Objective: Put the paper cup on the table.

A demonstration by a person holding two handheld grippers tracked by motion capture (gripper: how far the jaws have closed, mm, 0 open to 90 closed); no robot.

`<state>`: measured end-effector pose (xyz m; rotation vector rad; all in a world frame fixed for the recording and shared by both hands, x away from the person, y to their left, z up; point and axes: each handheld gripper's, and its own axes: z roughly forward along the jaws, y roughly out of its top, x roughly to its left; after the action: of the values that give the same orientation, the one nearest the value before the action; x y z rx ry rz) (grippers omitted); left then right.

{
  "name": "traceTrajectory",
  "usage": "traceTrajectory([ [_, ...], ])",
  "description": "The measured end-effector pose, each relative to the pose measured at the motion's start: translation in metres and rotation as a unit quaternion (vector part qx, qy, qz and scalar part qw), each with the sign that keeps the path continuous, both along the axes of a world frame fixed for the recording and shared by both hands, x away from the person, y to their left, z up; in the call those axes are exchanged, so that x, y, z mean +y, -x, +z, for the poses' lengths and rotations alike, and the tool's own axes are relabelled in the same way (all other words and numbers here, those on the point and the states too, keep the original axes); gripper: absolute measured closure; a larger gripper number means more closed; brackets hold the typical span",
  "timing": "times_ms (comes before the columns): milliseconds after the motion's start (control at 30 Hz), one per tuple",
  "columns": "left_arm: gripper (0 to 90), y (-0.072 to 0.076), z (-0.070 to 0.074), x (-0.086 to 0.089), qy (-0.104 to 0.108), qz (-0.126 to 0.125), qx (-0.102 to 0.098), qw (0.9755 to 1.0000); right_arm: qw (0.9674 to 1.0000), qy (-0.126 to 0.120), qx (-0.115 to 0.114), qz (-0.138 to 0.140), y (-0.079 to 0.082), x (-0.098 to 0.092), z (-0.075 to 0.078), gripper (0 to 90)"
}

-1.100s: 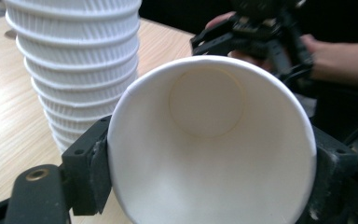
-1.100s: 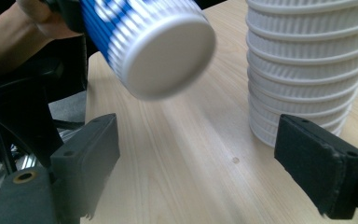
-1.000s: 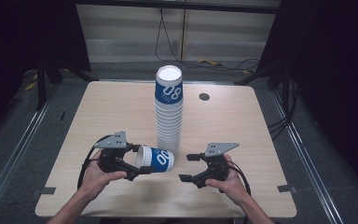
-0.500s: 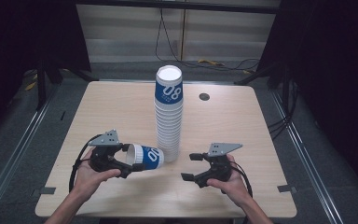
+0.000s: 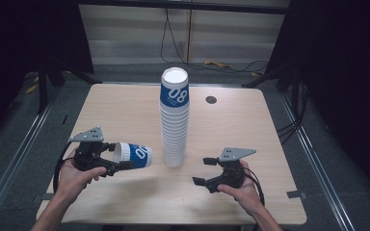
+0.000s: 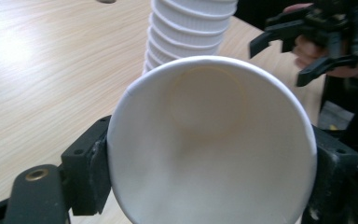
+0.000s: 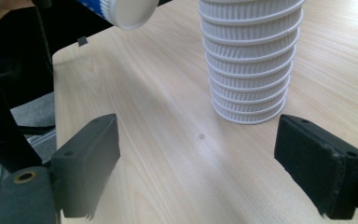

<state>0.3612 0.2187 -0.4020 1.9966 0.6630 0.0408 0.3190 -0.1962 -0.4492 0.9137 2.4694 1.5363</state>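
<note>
A tall stack of blue-and-white paper cups (image 5: 174,120) stands mouth-down near the middle of the wooden table (image 5: 115,110). My left gripper (image 5: 115,158) is shut on a single paper cup (image 5: 139,155), held on its side left of the stack and clear of the table. In the left gripper view the jaws (image 6: 212,163) press the cup (image 6: 214,140) at its rim on both sides, its mouth facing the camera. My right gripper (image 5: 202,171) is open to the right of the stack base (image 7: 251,60); its jaws have just been opening, with nothing between them (image 7: 196,158).
A small dark round hole (image 5: 211,99) sits in the tabletop behind and right of the stack. Cables run across the floor beyond the far edge. Dark floor and metal rails border the table on both sides.
My left hand has carried the single cup to the left, away from the stack's base. The right hand has stayed in place.
</note>
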Motion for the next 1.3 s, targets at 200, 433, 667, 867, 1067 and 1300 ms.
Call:
traceTrajectory([
  [200,18.5,-0.007,-0.003,0.005,-0.027,0.018,0.012,0.9994,1.0,0.0,0.009,0.002,-0.002,0.002,-0.002,14.5],
  [433,18.4,-0.015,0.001,0.01,-0.063,0.023,0.007,0.9977,0.9998,0.003,0.011,0.013,-0.004,0.004,-0.003,15.0],
  [667,18.3,-0.028,0.001,0.01,-0.117,0.042,0.01,0.9922,0.9998,0.005,0.013,0.012,-0.006,0.005,-0.004,15.0],
  [867,18.3,-0.039,-0.003,0.008,-0.171,0.056,0.033,0.9831,0.9998,0.005,0.015,0.009,-0.006,0.003,-0.005,15.0],
  [1067,18.1,-0.051,-0.005,0.008,-0.21,0.063,0.033,0.9751,0.9998,0.005,0.013,0.01,-0.005,0.003,-0.005,15.0],
  [1300,18.1,-0.06,-0.004,0.01,-0.244,0.064,0.042,0.9667,0.9998,0.007,0.013,0.01,-0.006,0.003,-0.006,15.0],
])
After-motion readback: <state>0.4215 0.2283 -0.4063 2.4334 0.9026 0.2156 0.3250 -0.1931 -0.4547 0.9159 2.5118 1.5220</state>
